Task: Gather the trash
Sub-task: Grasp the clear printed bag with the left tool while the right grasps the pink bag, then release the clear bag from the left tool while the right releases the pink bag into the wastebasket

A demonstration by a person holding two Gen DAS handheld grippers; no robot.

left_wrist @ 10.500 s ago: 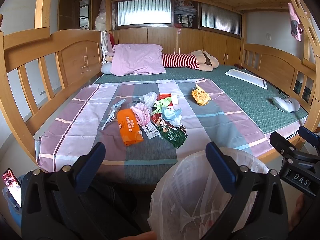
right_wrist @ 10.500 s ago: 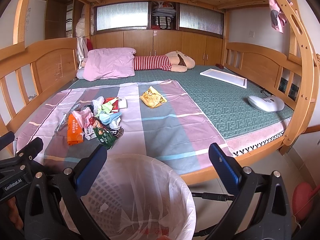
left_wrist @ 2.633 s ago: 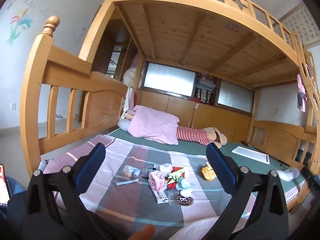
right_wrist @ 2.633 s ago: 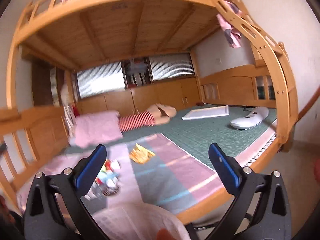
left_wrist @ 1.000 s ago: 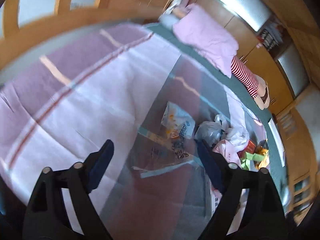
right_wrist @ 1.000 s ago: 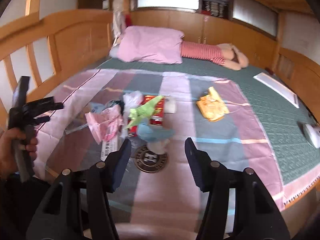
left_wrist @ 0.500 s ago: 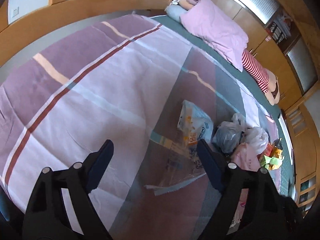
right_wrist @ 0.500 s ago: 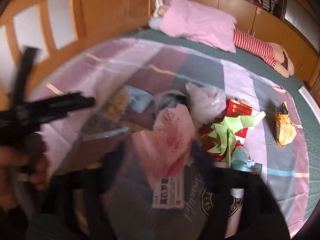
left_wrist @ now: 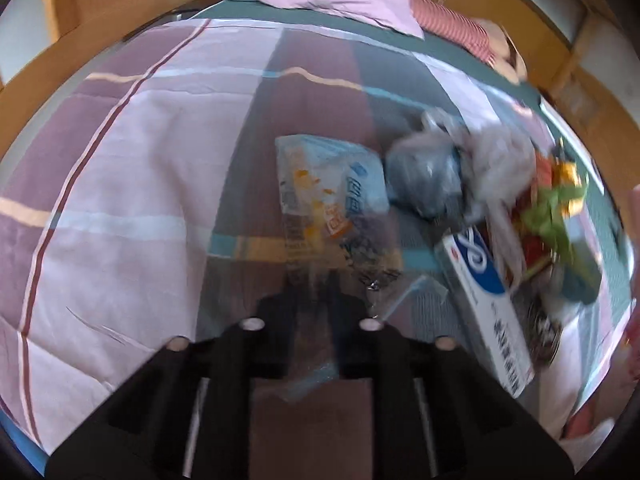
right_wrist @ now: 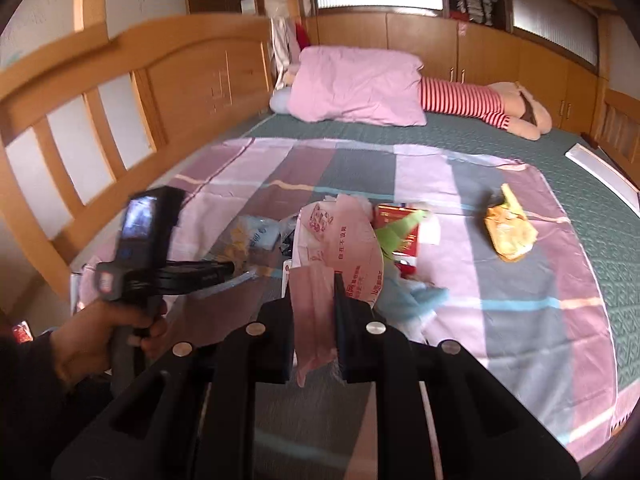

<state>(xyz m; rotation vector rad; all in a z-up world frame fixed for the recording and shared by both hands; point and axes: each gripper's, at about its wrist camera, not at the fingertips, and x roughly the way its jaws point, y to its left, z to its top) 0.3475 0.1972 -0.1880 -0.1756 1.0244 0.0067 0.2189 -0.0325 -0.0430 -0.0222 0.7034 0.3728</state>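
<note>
Trash lies in a heap on the striped sheet (left_wrist: 132, 168). A clear printed wrapper (left_wrist: 320, 200) runs from the heap back between the fingers of my left gripper (left_wrist: 314, 292); its jaws are closing and pinch the wrapper's near end. In the right wrist view my right gripper (right_wrist: 314, 284) is closing on a pink plastic bag (right_wrist: 336, 240), which stands up from its pads above the heap. The left gripper (right_wrist: 192, 272) shows there too, low over the sheet in a person's hand (right_wrist: 100, 340). A grey bag (left_wrist: 424, 176), a white-and-blue box (left_wrist: 480, 292) and green paper (left_wrist: 552, 208) remain.
A yellow wrapper (right_wrist: 508, 228) lies apart to the right on the sheet. A pink pillow (right_wrist: 356, 88) and a striped plush toy (right_wrist: 480, 108) lie at the bed's head. A wooden bed rail (right_wrist: 120, 92) runs along the left; a white board (right_wrist: 600, 172) is far right.
The left jaws have gone from wide apart to nearly together around the clear wrapper, and the gripper rolled and dropped closer. The right jaws have closed on the pink bag and pulled back with it.
</note>
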